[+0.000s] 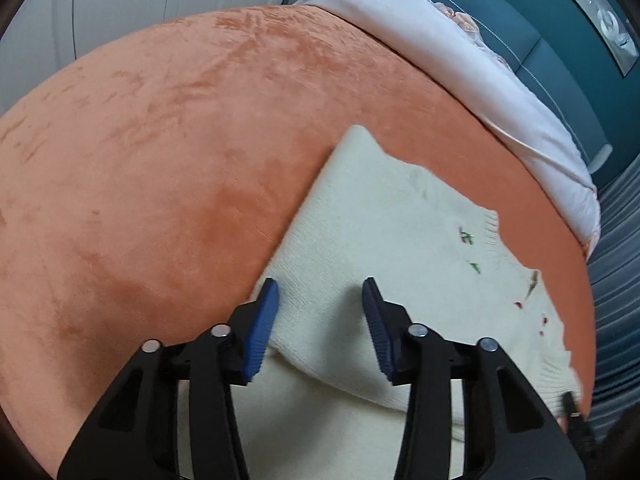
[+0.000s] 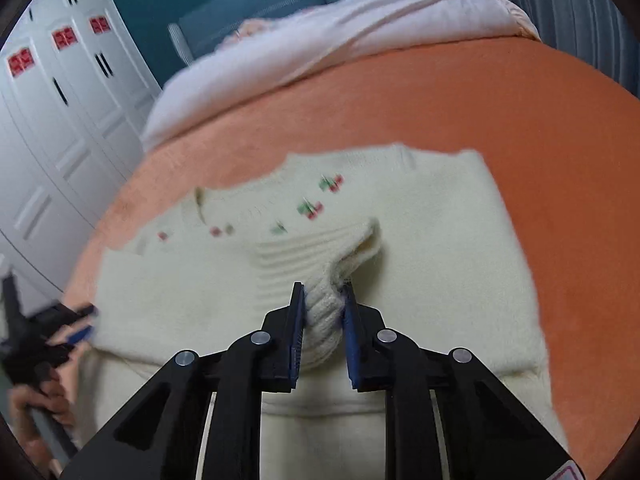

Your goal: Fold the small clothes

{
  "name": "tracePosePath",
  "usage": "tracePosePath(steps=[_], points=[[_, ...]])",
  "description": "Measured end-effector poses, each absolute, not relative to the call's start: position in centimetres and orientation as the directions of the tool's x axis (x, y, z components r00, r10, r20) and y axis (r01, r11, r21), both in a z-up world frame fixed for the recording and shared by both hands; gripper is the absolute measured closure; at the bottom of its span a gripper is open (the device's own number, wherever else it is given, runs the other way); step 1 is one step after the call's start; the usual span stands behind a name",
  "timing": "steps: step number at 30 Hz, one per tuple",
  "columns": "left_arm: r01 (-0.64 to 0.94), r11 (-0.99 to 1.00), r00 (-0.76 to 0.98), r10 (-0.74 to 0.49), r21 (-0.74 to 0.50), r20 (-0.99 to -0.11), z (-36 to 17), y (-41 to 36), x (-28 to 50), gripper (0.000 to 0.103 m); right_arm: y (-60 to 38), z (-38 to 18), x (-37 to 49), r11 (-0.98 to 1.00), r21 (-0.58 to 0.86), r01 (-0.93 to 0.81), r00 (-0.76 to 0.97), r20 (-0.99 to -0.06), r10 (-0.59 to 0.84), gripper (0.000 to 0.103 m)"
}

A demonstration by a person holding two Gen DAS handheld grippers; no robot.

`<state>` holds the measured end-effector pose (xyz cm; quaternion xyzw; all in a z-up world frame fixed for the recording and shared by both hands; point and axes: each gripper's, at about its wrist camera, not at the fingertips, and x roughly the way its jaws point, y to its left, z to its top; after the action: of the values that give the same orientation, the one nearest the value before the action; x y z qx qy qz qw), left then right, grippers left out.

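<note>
A cream knitted sweater (image 1: 380,216) with small cherry embroidery lies flat on the orange blanket (image 1: 180,140). My left gripper (image 1: 320,284) hovers over the sweater's left edge, open, with only flat knit showing between the blue pads. In the right wrist view the sweater (image 2: 440,240) lies spread out, embroidery near its neckline. My right gripper (image 2: 324,286) is shut on the ribbed cuff (image 2: 320,316) of a sleeve, which bunches up between the pads and arches over the sweater's body. The left gripper (image 2: 82,324) shows blurred at the sweater's left side, held by a hand (image 2: 36,400).
The orange blanket (image 2: 520,120) covers the bed around the sweater. A white duvet (image 2: 320,48) is bunched at the far end against a teal headboard (image 2: 260,0). White wardrobe doors (image 2: 60,120) stand to the left, and a striped curtain (image 1: 616,280) hangs beyond the bed's right edge.
</note>
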<state>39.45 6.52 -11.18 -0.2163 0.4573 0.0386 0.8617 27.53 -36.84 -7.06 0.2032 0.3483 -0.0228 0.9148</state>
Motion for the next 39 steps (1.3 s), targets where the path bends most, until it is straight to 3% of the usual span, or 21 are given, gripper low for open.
tracePosePath(steps=[2,3,6,11,13,15,17,18,19,20,22,24,27,30,32,33,35,39], points=[[-0.279,0.913,0.572,-0.092,-0.299,-0.815,-11.7,6.9,39.4,0.065,-37.3,-4.4,25.7,0.912,0.385,0.145,0.827,-0.552,0.102,0.088],[-0.298,0.905,0.558,-0.093,-0.303,-0.825,-12.5,7.4,39.3,0.059,-37.5,-4.5,25.3,0.924,0.355,0.144,0.839,-0.538,0.075,0.087],[-0.274,0.907,0.589,-0.103,-0.319,-0.801,-13.1,7.7,38.6,0.058,-38.7,-11.7,28.7,0.930,0.292,0.225,0.645,-0.760,0.082,0.088],[-0.258,0.930,0.605,-0.057,-0.263,-0.794,-13.1,7.0,38.4,0.057,-39.2,-7.8,26.2,0.904,0.344,0.255,0.766,-0.643,0.029,0.086],[-0.258,0.934,0.609,-0.042,-0.248,-0.792,-13.0,6.8,38.2,0.056,-38.7,-6.1,24.7,0.899,0.347,0.268,0.805,-0.593,-0.012,0.079],[-0.261,0.938,0.613,-0.021,-0.228,-0.790,-13.0,6.5,38.1,0.054,-37.1,-5.5,24.4,0.896,0.401,0.188,0.821,-0.565,0.080,0.079],[-0.263,0.938,0.620,-0.013,-0.224,-0.785,-13.1,6.4,38.1,0.052,-33.9,-6.5,25.8,0.922,0.377,0.093,0.774,-0.610,0.171,0.079],[-0.262,0.938,0.625,-0.015,-0.228,-0.781,-13.1,6.6,38.1,0.052,-32.5,-7.6,26.7,0.940,0.335,0.059,0.745,-0.641,0.182,0.081],[-0.262,0.935,0.632,-0.021,-0.239,-0.775,-13.2,6.7,38.0,0.051,-31.6,-9.3,27.6,0.958,0.284,0.048,0.709,-0.685,0.168,0.092],[-0.261,0.931,0.639,-0.030,-0.254,-0.769,-13.2,6.9,37.8,0.051,-31.5,-10.8,28.3,0.969,0.239,0.069,0.680,-0.721,0.129,0.098],[-0.258,0.925,0.646,-0.049,-0.278,-0.762,-13.3,7.3,37.7,0.050,-33.6,-11.9,28.1,0.934,0.345,0.094,0.701,-0.689,0.184,0.103],[-0.253,0.925,0.654,-0.051,-0.282,-0.755,-13.5,7.4,37.7,0.049,-35.8,-11.1,27.1,0.913,0.339,0.229,0.721,-0.689,0.074,0.103],[-0.251,0.930,0.666,-0.036,-0.270,-0.745,-13.7,7.1,37.6,0.048,-36.7,-10.6,26.1,0.904,0.356,0.235,0.724,-0.685,0.081,0.095],[-0.249,0.925,0.668,-0.051,-0.287,-0.743,-13.6,7.4,37.5,0.047,-36.1,-11.5,26.5,0.947,0.257,0.192,0.697,-0.715,0.052,0.103],[-0.242,0.916,0.668,-0.080,-0.319,-0.739,-13.3,8.1,37.3,0.048,-38.5,-12.2,25.9,0.900,0.370,0.228,0.701,-0.705,0.112,0.103],[-0.253,0.910,0.671,-0.079,-0.328,-0.737,-12.8,8.9,36.8,0.048,-39.7,-11.6,24.9,0.888,0.337,0.313,0.690,-0.724,0.032,0.103],[-0.284,0.906,0.673,-0.045,-0.314,-0.738,-11.8,10.7,35.0,0.049,-41.4,-9.9,21.9,0.870,0.322,0.374,0.705,-0.708,-0.041,0.102],[-0.238,0.912,0.668,-0.095,-0.333,-0.738,-10.0,14.6,29.2,0.046,-42.0,-6.1,12.7,0.899,0.266,0.348,0.735,-0.672,-0.086,0.083]])
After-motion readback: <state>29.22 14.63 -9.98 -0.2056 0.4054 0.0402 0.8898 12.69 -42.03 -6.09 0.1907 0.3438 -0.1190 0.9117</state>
